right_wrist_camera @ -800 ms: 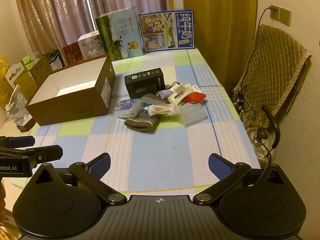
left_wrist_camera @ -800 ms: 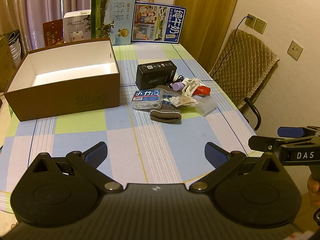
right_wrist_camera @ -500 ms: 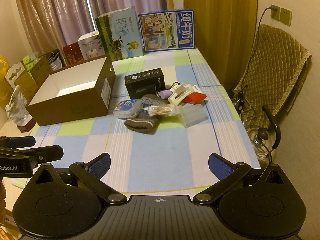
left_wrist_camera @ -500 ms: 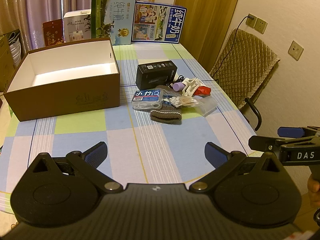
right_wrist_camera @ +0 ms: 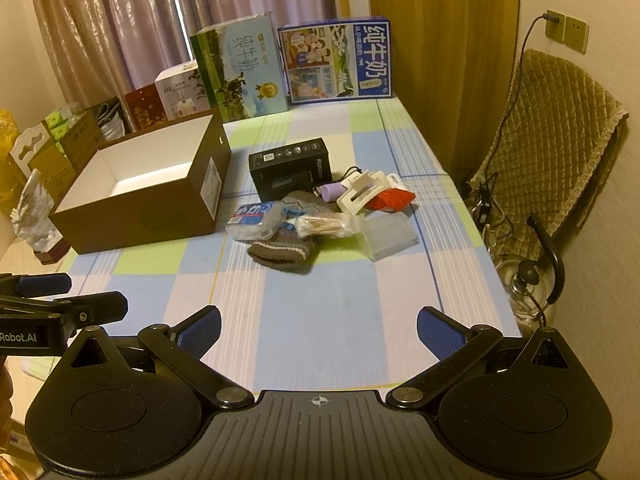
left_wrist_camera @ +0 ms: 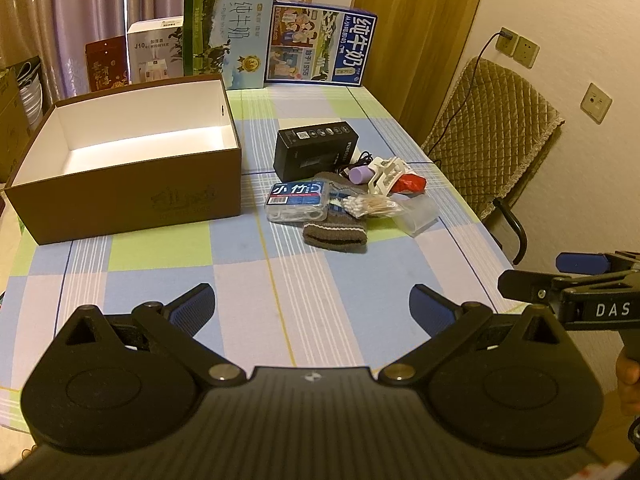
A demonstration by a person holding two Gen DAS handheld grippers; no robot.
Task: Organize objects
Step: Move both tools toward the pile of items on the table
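Note:
An open brown box with a white inside stands on the table's left. Right of it lies a pile: a black box, a floss-pick case, a knitted brown sock, cotton swabs, a clear plastic case, a white hair clip, a purple cylinder and a red packet. My left gripper and right gripper are open and empty, above the near table edge.
Milk cartons and smaller boxes stand along the table's far edge. A padded chair stands at the right. A glass kettle sits on the floor beside it. Cartons are stacked at the left.

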